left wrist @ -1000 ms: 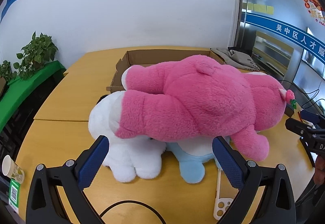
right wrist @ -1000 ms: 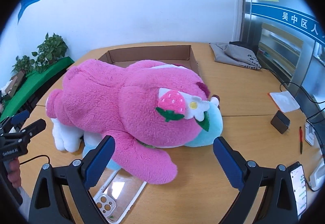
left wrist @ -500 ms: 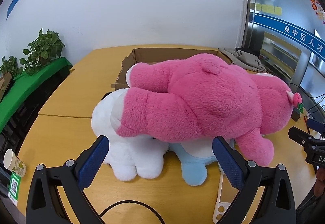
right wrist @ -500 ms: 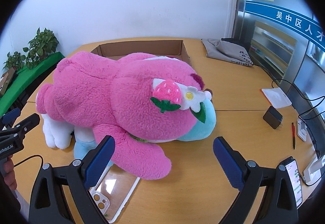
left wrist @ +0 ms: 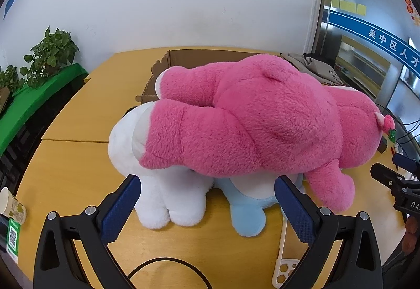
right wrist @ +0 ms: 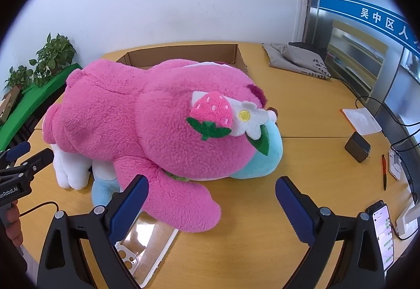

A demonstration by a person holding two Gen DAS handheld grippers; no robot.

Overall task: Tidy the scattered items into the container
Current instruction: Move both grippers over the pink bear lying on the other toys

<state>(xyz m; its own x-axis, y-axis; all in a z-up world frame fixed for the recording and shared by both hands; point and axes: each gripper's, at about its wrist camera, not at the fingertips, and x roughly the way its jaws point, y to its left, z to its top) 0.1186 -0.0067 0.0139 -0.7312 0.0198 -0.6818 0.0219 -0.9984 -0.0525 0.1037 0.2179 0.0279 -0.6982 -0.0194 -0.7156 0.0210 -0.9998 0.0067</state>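
Note:
A big pink plush bear (left wrist: 262, 121) (right wrist: 157, 126) lies face down across a white plush (left wrist: 162, 194) (right wrist: 69, 171) and a light blue plush (left wrist: 249, 213) (right wrist: 262, 158) on the yellow table. An open cardboard box (left wrist: 183, 60) (right wrist: 183, 55) stands behind the pile. A clear phone case (right wrist: 147, 244) (left wrist: 284, 262) lies on the table in front. My left gripper (left wrist: 207, 210) is open and empty, just short of the white and blue plush. My right gripper (right wrist: 210, 210) is open and empty, close over the bear's arm.
A grey cloth bag (right wrist: 299, 58) lies at the back right. A phone (right wrist: 382, 234), a black block (right wrist: 358, 147), a red pen (right wrist: 383, 168) and cables sit at the right. A paper cup (left wrist: 11, 206) stands at the table's left edge. Plants (left wrist: 50, 55) stand at left.
Both grippers have moved closer to the plush pile, which fills more of each view. Both stay open. The toys have not moved.

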